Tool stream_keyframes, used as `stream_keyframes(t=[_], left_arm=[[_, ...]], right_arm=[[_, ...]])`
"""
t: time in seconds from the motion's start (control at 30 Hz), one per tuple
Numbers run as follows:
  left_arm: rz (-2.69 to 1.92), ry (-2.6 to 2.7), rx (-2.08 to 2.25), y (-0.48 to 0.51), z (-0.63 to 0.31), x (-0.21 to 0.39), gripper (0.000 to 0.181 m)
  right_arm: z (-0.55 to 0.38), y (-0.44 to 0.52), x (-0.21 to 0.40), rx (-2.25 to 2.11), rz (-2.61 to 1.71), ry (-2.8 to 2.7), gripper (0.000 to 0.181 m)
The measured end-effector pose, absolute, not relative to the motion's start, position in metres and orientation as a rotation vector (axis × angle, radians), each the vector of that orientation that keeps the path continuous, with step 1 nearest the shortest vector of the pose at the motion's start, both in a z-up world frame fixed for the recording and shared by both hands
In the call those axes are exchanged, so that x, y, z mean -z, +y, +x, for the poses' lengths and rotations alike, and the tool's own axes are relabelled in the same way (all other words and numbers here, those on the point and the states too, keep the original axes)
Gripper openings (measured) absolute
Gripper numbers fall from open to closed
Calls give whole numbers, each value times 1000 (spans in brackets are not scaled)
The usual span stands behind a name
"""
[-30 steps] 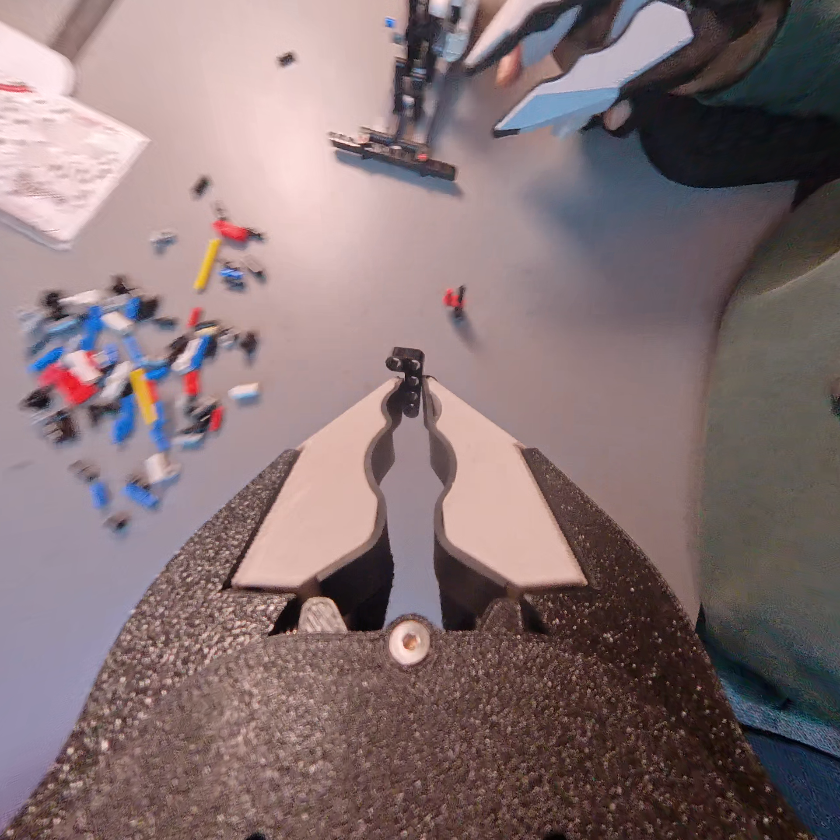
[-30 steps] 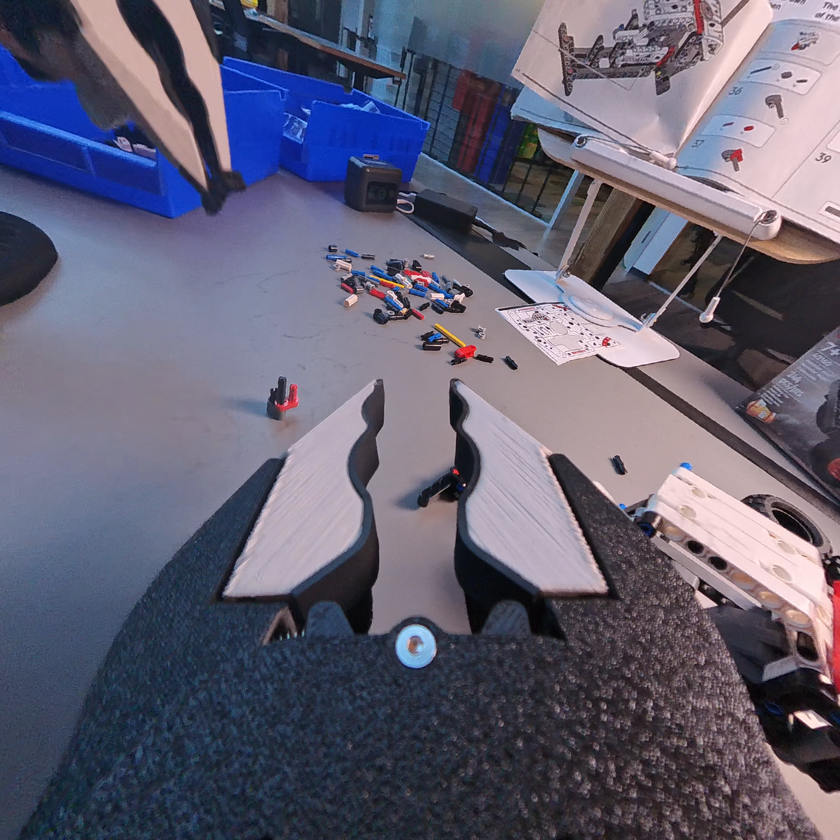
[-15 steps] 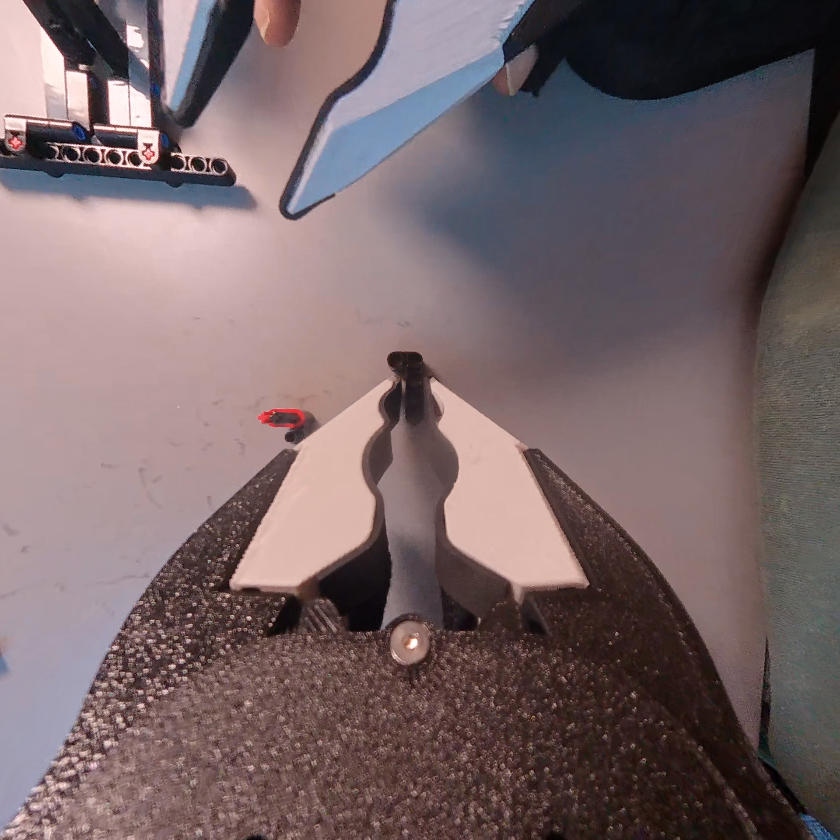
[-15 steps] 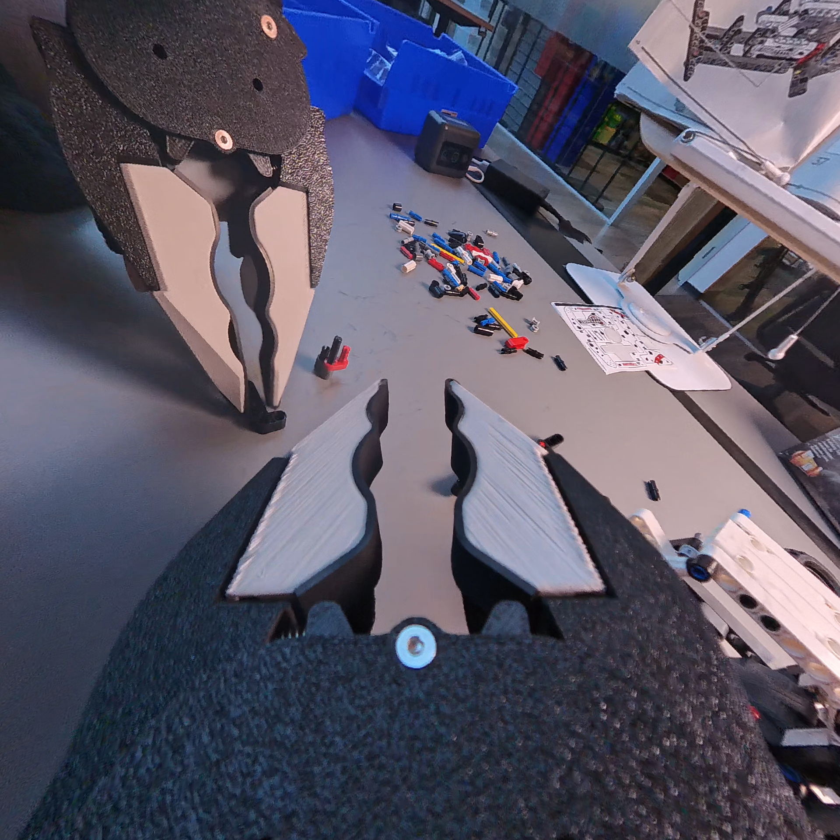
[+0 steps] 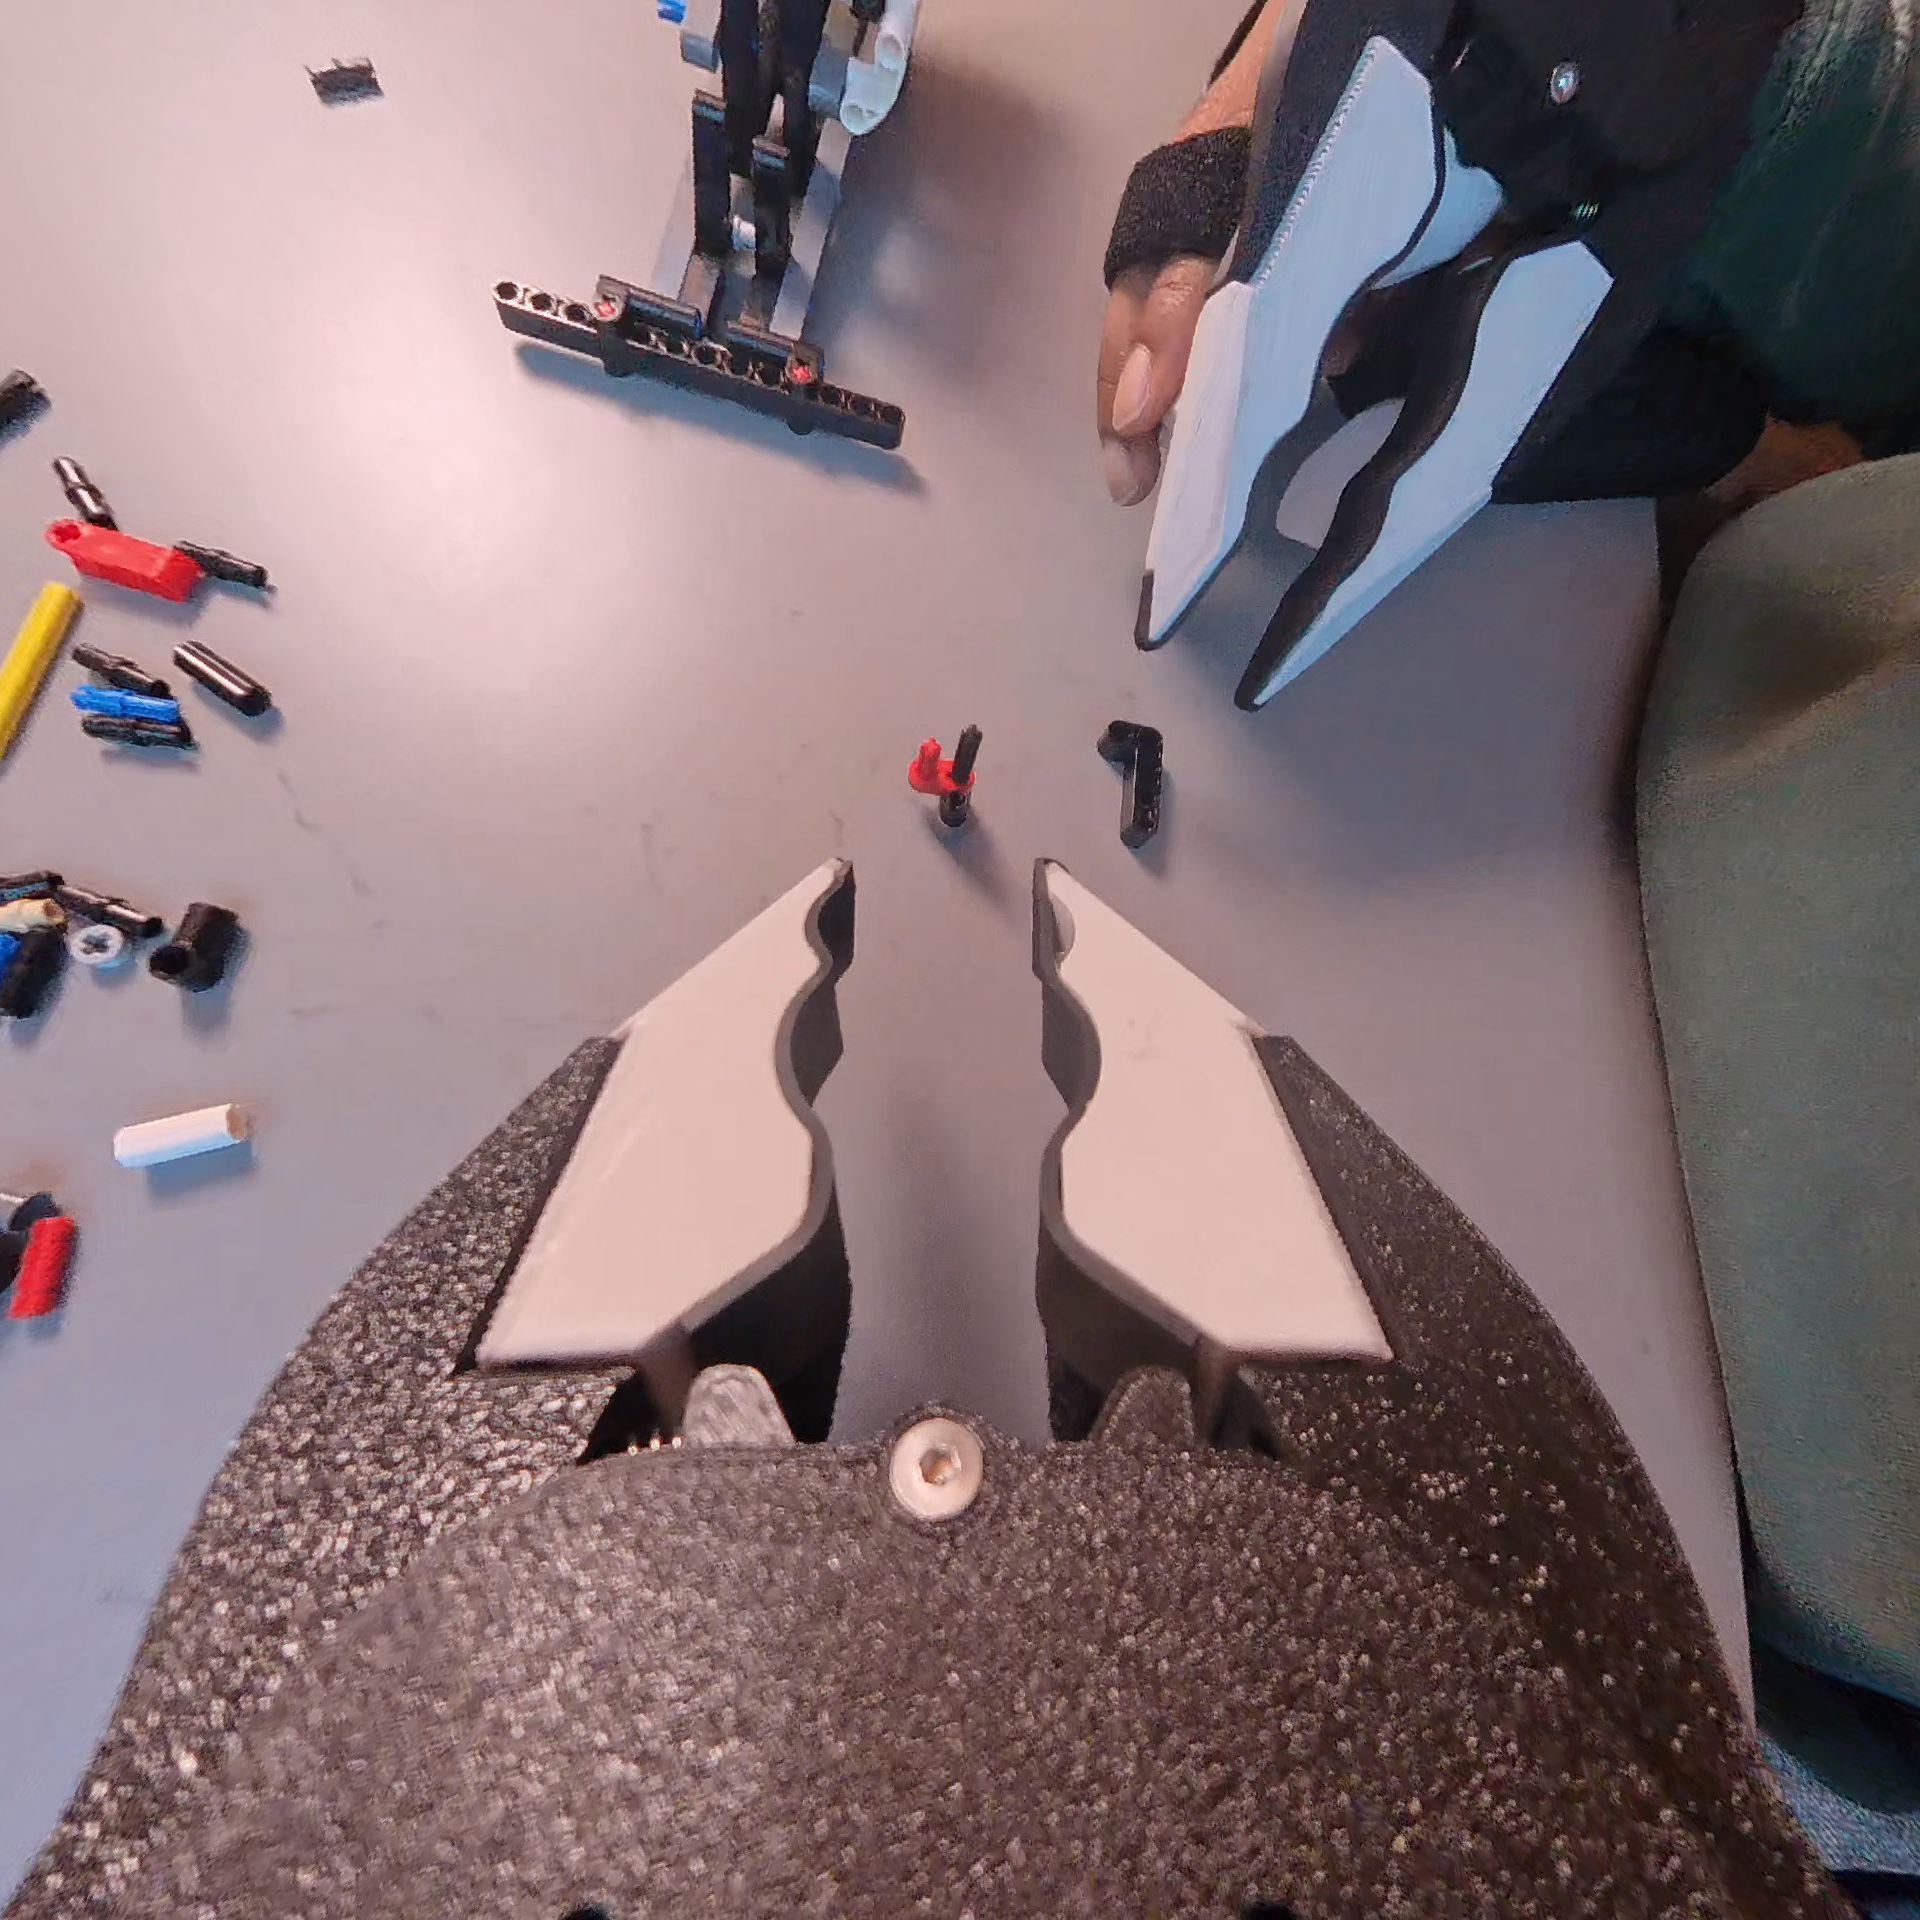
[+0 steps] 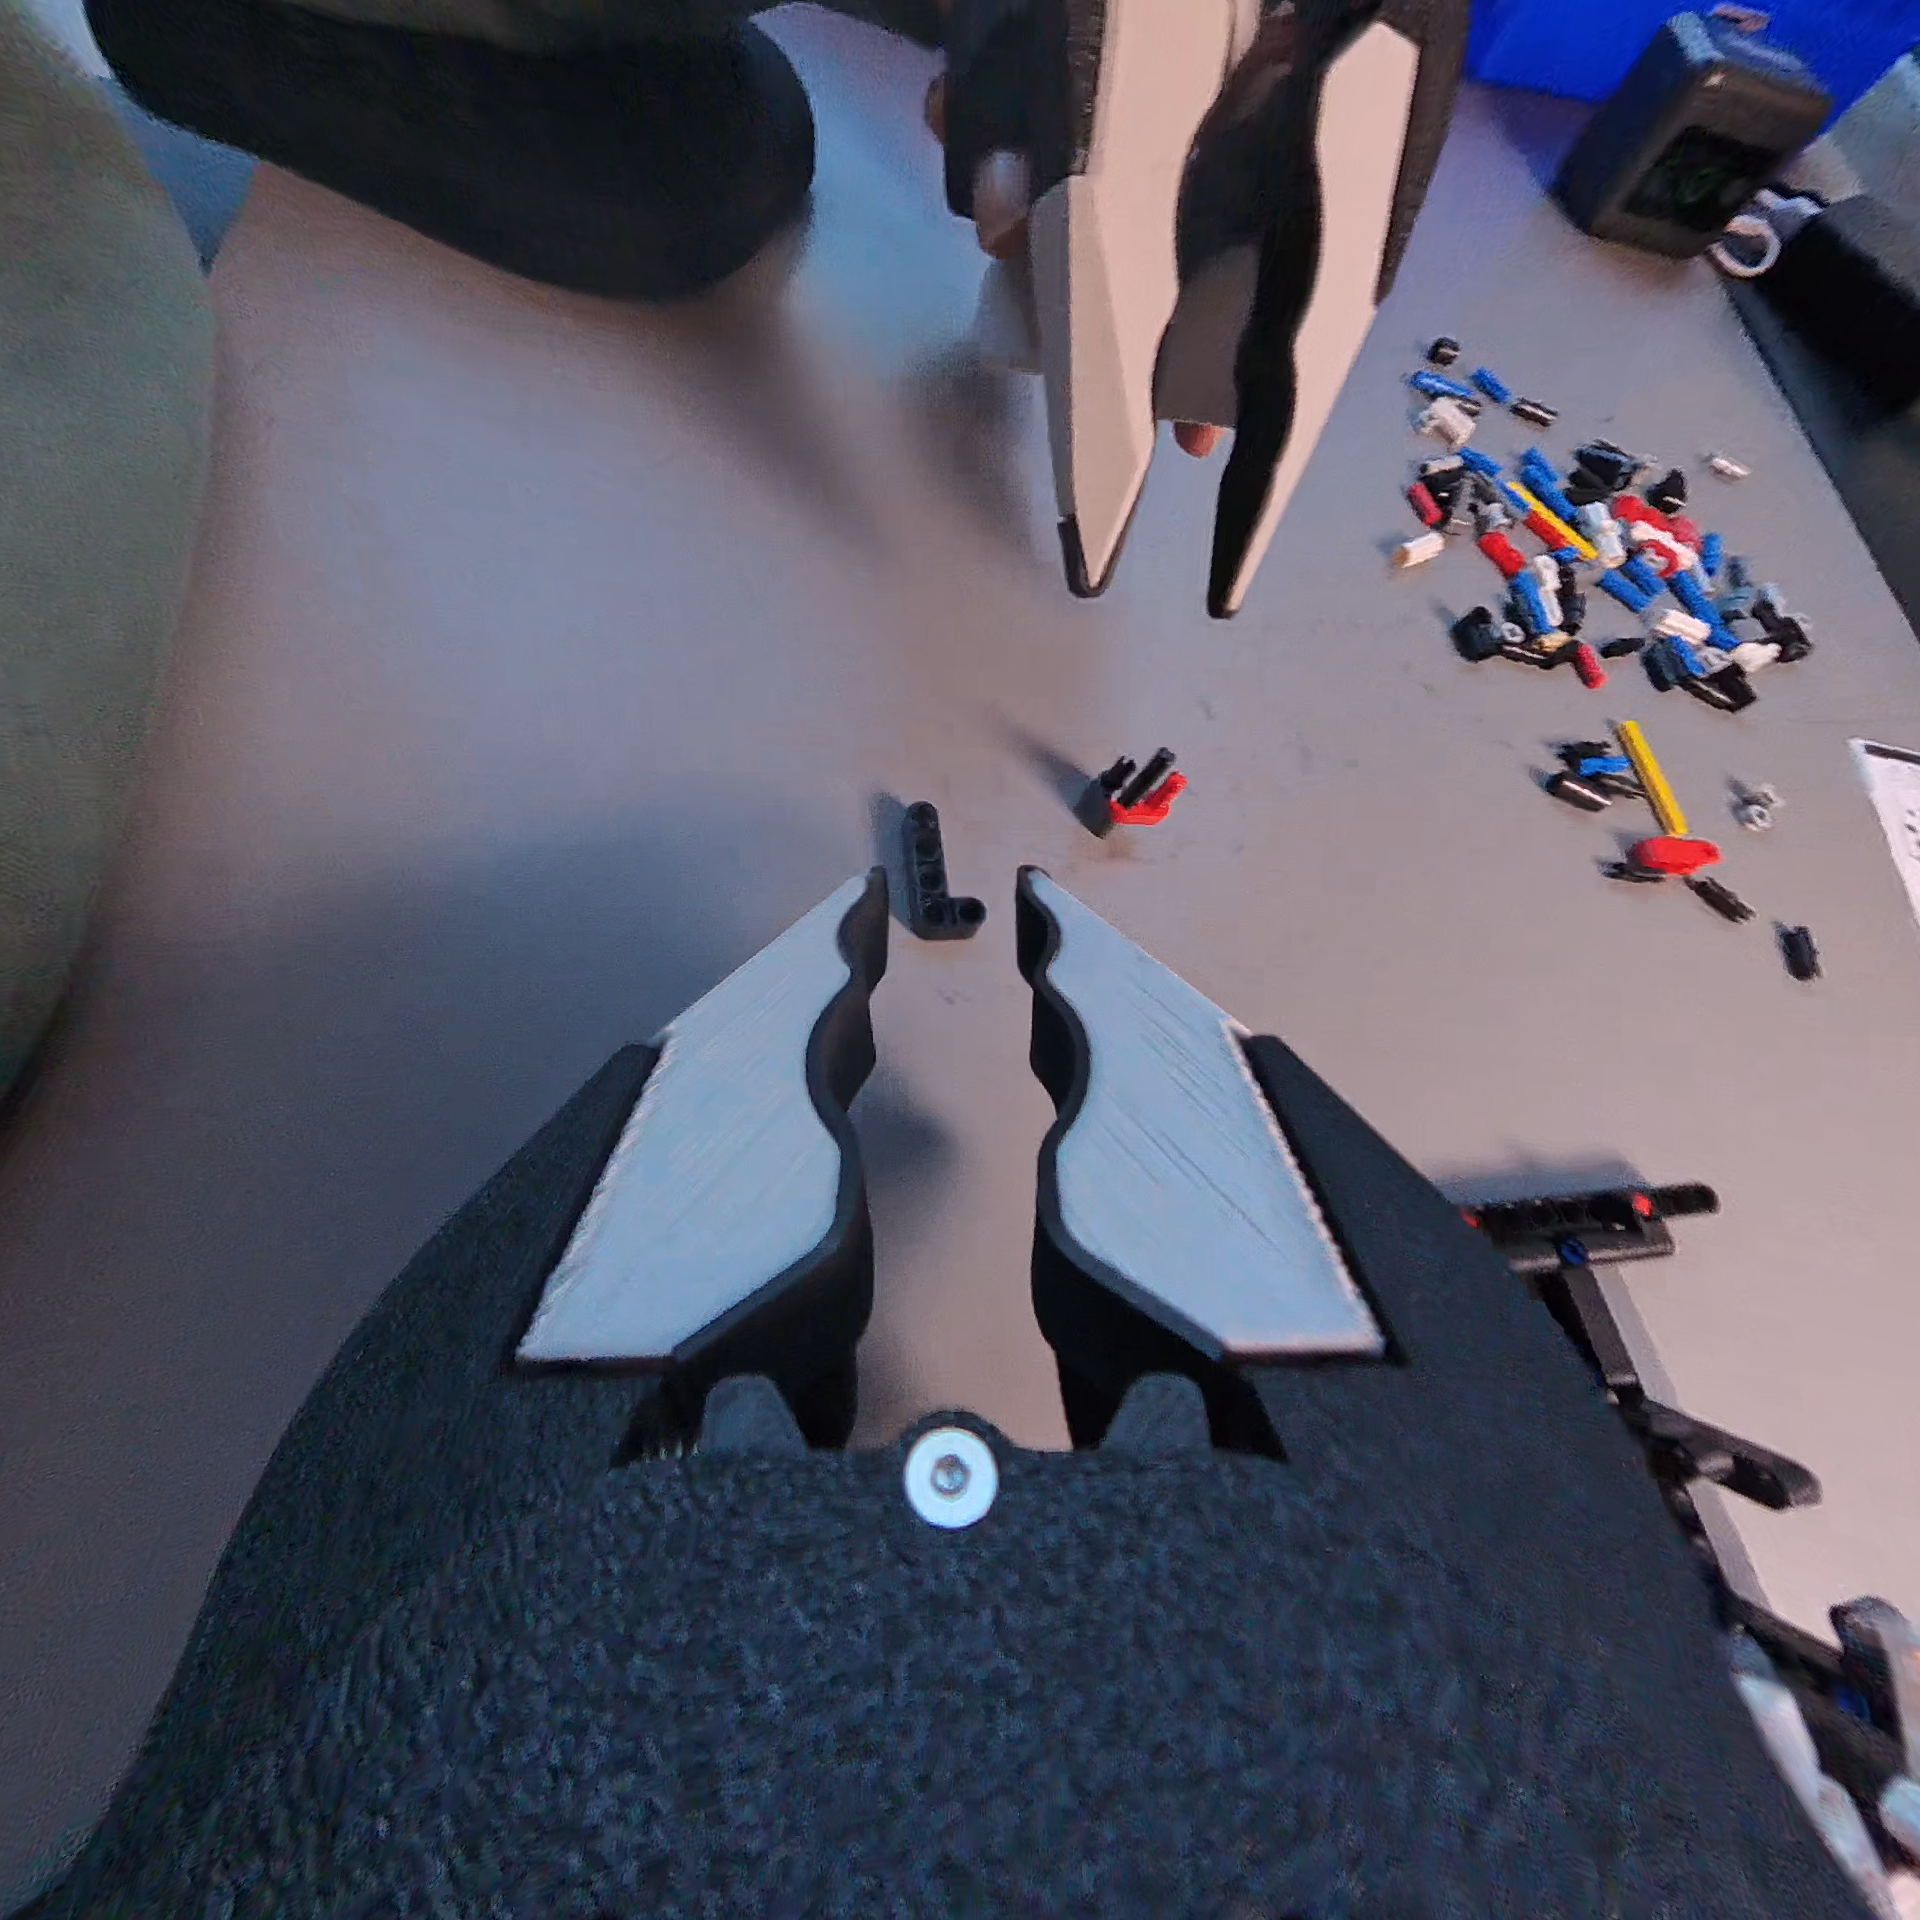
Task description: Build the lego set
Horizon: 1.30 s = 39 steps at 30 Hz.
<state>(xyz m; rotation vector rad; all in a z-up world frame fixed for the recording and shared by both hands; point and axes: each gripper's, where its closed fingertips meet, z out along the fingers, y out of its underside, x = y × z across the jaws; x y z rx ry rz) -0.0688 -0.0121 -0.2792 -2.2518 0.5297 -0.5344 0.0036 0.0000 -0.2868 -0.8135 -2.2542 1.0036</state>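
My left gripper point(image 5: 943, 878) hangs spread above the grey surface point(image 5: 520, 644), nothing between its jaws, and my right gripper point(image 6: 951, 883) is likewise spread and empty. Taking the black L-shaped beam point(image 6: 933, 878) as the landmark: it lies flat on the surface just ahead of my right gripper's tips, a short row of holes along its long arm and a stubby foot turned to one side. Just beside it stands the small red-and-black pin piece point(image 6: 1130, 795), and that piece sits right ahead of my left gripper's tips in the left wrist view. Farther from the beam, the partly built model point(image 5: 727, 322) rests on the surface, a long black holed beam across its front with two red pins, black and white struts rising behind. Well apart from the beam, a loose heap of small parts point(image 6: 1600, 561) in blue, black, red and white spreads out, with a yellow axle point(image 6: 1652, 779) and a red connector point(image 6: 1673, 854) between heap and beam. At the far edge sits a blue bin point(image 6: 1662, 42); I cannot tell its contents. A printed sheet's corner point(image 6: 1896, 800) shows, too small to read.
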Motion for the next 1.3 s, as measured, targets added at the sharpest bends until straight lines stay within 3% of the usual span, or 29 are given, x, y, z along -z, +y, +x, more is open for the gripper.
stream_keyframes(t=[0.3,0.83,1.3], left_arm=[[-2320,644,512,-15,-56,311,32],[-2196,612,679,-16,-43,289,29],[-1803,131,1062,10,-62,218,36]], right_arm=[[4,-4,314,-898,-868,-2497,19],[6,-16,312,-900,-867,-2481,12],[-25,-2,228,-1135,-713,-1944,12]])
